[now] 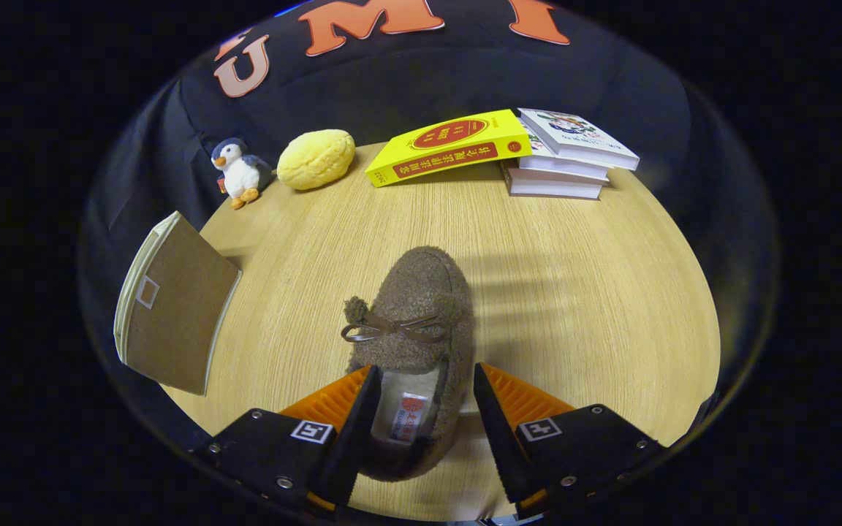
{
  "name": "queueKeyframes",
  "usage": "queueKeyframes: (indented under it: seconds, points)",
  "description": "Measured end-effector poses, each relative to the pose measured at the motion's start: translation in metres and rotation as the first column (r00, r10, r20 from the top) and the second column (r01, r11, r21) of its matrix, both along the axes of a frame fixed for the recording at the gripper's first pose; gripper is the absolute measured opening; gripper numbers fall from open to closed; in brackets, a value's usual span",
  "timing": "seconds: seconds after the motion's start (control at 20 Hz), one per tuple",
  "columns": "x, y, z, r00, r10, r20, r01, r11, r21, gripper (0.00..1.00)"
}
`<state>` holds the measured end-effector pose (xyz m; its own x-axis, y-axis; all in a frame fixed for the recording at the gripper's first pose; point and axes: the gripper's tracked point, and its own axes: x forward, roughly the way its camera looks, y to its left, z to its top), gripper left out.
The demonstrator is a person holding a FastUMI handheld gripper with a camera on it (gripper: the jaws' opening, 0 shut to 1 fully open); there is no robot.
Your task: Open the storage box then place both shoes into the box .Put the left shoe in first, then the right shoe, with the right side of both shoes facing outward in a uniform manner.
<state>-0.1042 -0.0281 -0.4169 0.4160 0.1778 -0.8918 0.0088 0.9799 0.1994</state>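
Observation:
A brown fuzzy shoe [414, 307] with a small bow lies on the wooden table [574, 292], its toe pointing away from me. Its heel end and pale lining sit between the fingers of my gripper [425, 380]. The fingers stand apart, open. The left fingertip [362, 387] overlaps the shoe's left rim and the right fingertip [490, 387] is just outside its right wall; whether either touches is unclear. The brown storage box [176, 307] stands to the left of the shoe, and its lid looks closed.
Along the back of the table stand a penguin plush [240, 172], a yellow bun-shaped toy [316, 158], a yellow book [450, 146] and a stack of white books [567, 153]. Bare table lies to the right of the shoe.

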Motion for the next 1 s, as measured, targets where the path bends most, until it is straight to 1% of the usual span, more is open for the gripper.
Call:
queueKeyframes:
  seconds: [0.1,0.15,0.2,0.25,0.3,0.35,0.45,0.5,0.55,0.6,0.65,0.75,0.85,1.0]
  points:
    - [0.000,-0.003,-0.007,0.999,0.038,0.001,-0.038,0.999,-0.024,0.69]
    - [0.001,-0.008,-0.010,0.999,0.044,0.005,-0.044,0.998,-0.047,0.63]
    - [0.004,-0.015,-0.015,0.999,0.038,0.005,-0.037,0.997,-0.062,0.60]
    - [0.008,-0.017,-0.019,1.000,0.025,0.007,-0.024,0.998,-0.060,0.54]
    - [0.012,-0.018,-0.021,1.000,0.007,0.008,-0.006,0.998,-0.059,0.51]
    - [0.017,-0.020,-0.024,1.000,-0.010,0.010,0.011,0.998,-0.059,0.45]
    - [0.022,-0.016,-0.027,0.999,-0.034,0.009,0.034,0.998,-0.049,0.38]
    - [0.024,-0.018,-0.029,0.999,-0.042,0.015,0.043,0.997,-0.070,0.34]
    - [0.025,-0.022,-0.028,0.999,-0.048,0.023,0.050,0.994,-0.095,0.26]
    - [0.027,-0.023,-0.028,0.998,-0.053,0.034,0.057,0.992,-0.112,0.22]
    - [0.028,-0.023,-0.027,0.997,-0.063,0.040,0.067,0.990,-0.121,0.15]
    - [0.026,-0.018,-0.027,0.996,-0.085,0.029,0.088,0.991,-0.097,0.08]
    - [0.025,-0.006,-0.017,0.993,-0.119,0.017,0.120,0.992,-0.043,0.05]
    - [0.027,0.003,0.005,0.984,-0.176,0.016,0.176,0.984,-0.027,0.04]
